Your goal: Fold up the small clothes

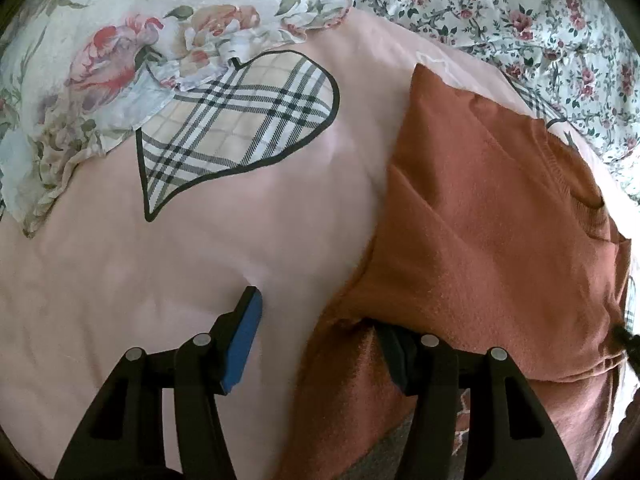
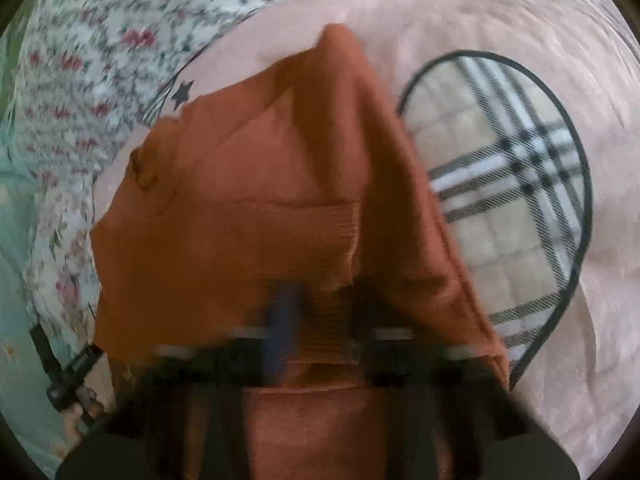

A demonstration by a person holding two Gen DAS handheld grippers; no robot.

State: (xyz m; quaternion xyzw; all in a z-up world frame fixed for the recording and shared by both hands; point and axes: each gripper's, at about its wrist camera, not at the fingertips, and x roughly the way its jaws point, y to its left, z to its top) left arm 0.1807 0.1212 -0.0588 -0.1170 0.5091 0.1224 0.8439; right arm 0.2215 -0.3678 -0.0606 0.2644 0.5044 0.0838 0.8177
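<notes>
A rust-brown knit garment (image 1: 480, 208) lies partly folded on a pink bedcover (image 1: 160, 280), its long edge running toward me. My left gripper (image 1: 316, 314) stands open at the garment's near left edge. Its blue-padded left finger (image 1: 244, 336) rests over the bare pink cover, while the right finger is tucked under the rust cloth. In the blurred right wrist view, my right gripper (image 2: 324, 320) is shut on the ribbed hem of the garment (image 2: 260, 184), which drapes away from it.
A plaid heart print (image 1: 240, 120) marks the pink cover. A large-flowered cloth (image 1: 100, 60) lies bunched at the far left, a small-flowered sheet (image 1: 520, 20) at the far right. A person's fingers (image 2: 76, 420) show at the lower left of the right wrist view.
</notes>
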